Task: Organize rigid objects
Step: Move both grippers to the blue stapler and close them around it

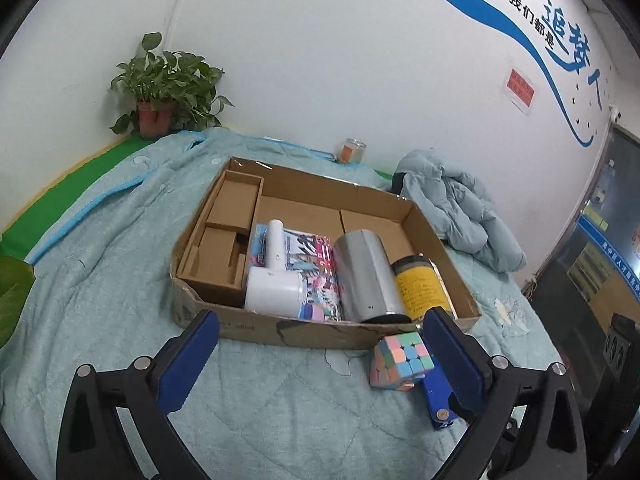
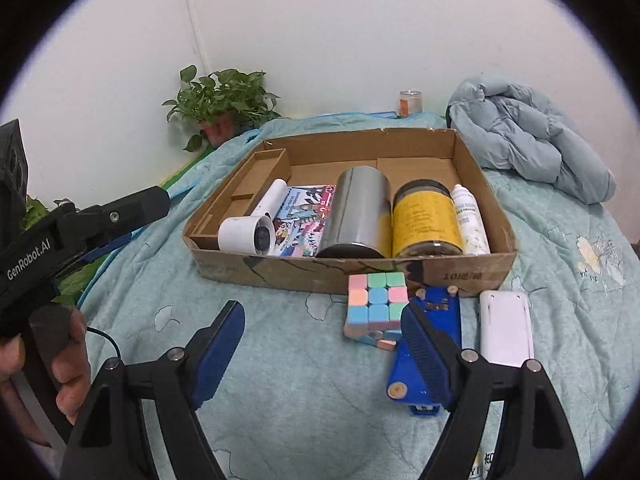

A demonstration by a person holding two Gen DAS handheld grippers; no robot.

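Observation:
A shallow cardboard box (image 2: 424,276) (image 1: 312,332) lies on the bed. In it are a white hair dryer (image 2: 248,236) (image 1: 276,288), a picture book (image 2: 304,220) (image 1: 316,264), a steel cylinder (image 2: 356,212) (image 1: 368,276), a yellow-labelled jar (image 2: 426,220) (image 1: 422,284) and a white bottle (image 2: 472,220). In front of the box lie a pastel puzzle cube (image 2: 376,308) (image 1: 400,360), a blue stapler (image 2: 430,344) (image 1: 438,396) and a white remote (image 2: 506,328). My left gripper (image 1: 320,368) and right gripper (image 2: 332,348) are open and empty, short of the box.
A teal quilt (image 2: 280,380) covers the bed. A light blue jacket (image 2: 528,140) is bunched at the back right. A potted plant (image 2: 224,108) and a candle jar (image 2: 410,104) stand by the wall. The left gripper's body (image 2: 80,224) shows at the left.

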